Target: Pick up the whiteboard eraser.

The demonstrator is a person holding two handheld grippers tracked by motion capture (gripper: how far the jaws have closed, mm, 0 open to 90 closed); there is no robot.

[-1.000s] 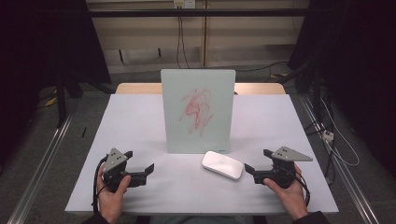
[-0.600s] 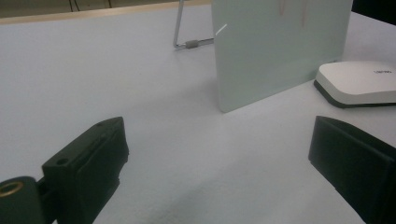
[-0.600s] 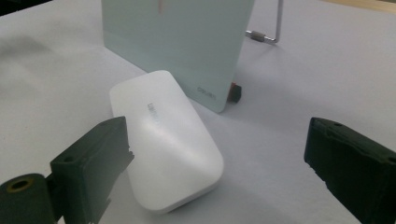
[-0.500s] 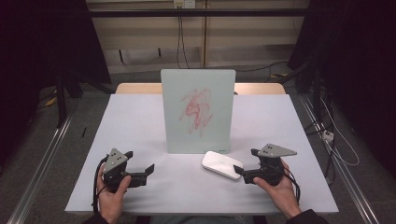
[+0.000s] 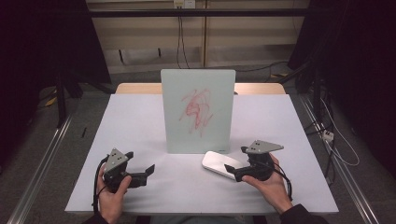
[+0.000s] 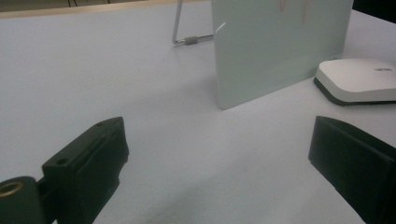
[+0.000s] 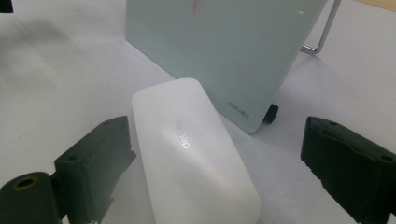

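Standing upright near the middle of the white table (image 5: 140, 121), a pale glass board (image 5: 197, 111) carries a red scribble (image 5: 198, 109) on the face turned toward the person. A bent metal rod stand (image 6: 187, 37) props the board from behind, as the left gripper view shows.

A white eraser (image 5: 218, 163) with a dark underside lies flat on the table just in front of the board's lower right corner, close to it; whether the two touch cannot be told.

The right gripper (image 5: 233, 170), held in the person's right hand (image 5: 268, 184), is at the eraser's near right end. In the right gripper view its jaws are spread wide, one on each side of the eraser (image 7: 194, 158), which lies between them with its printed logo facing up. Neither jaw presses the eraser.

The left gripper (image 5: 144, 171), held in the left hand (image 5: 109, 196), sits low over the table at the front left, well apart from the board. In the left gripper view its jaws are spread wide with bare table between them; the board (image 6: 280, 42) and the eraser (image 6: 357, 81) stand farther off to the right.
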